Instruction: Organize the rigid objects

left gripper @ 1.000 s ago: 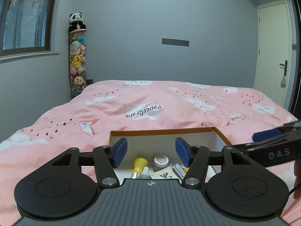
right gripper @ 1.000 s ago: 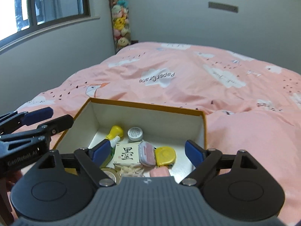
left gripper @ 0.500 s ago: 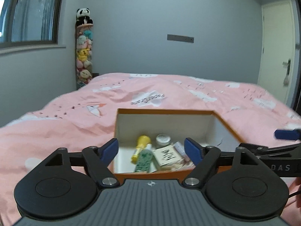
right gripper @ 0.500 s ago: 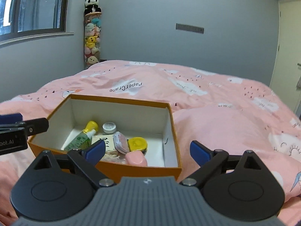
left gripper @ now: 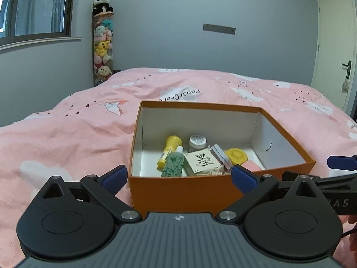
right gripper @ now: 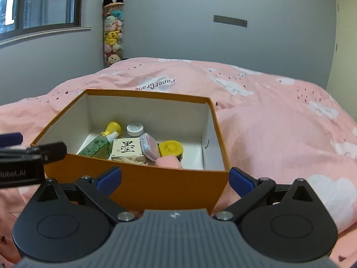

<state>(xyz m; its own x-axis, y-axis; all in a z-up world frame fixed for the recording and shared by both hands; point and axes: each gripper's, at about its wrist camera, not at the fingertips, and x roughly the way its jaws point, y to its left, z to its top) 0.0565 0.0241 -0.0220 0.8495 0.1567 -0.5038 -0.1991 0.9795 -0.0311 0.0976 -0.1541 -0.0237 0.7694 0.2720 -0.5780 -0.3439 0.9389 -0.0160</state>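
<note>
An orange box (left gripper: pixel 223 192) with white inner walls sits on the pink bed. Inside lie a yellow-capped tube (left gripper: pixel 171 144), a green patterned bottle (left gripper: pixel 175 164), a white round jar (left gripper: pixel 197 140), a cream carton with a black character (left gripper: pixel 204 159), a small tin (right gripper: pixel 149 146), a yellow disc (right gripper: pixel 170 148) and a pink piece (right gripper: pixel 168 162). My left gripper (left gripper: pixel 179 177) faces the box's near wall, jaws opening, nothing between them. My right gripper (right gripper: pixel 175 178) stands before the near right corner, jaws also opening and empty. Its blue pad (left gripper: pixel 341 162) shows at the left view's right edge.
The pink quilt (left gripper: pixel 67 138) spreads around the box on all sides. A tall column of plush toys (left gripper: pixel 103 51) topped by a panda stands against the far wall. A window (left gripper: pixel 35 6) is on the left, a door (left gripper: pixel 334 51) on the right.
Both grippers have drawn back from over the box and sunk lower, so the box now lies ahead of them. Both pairs of jaws have spread wider.
</note>
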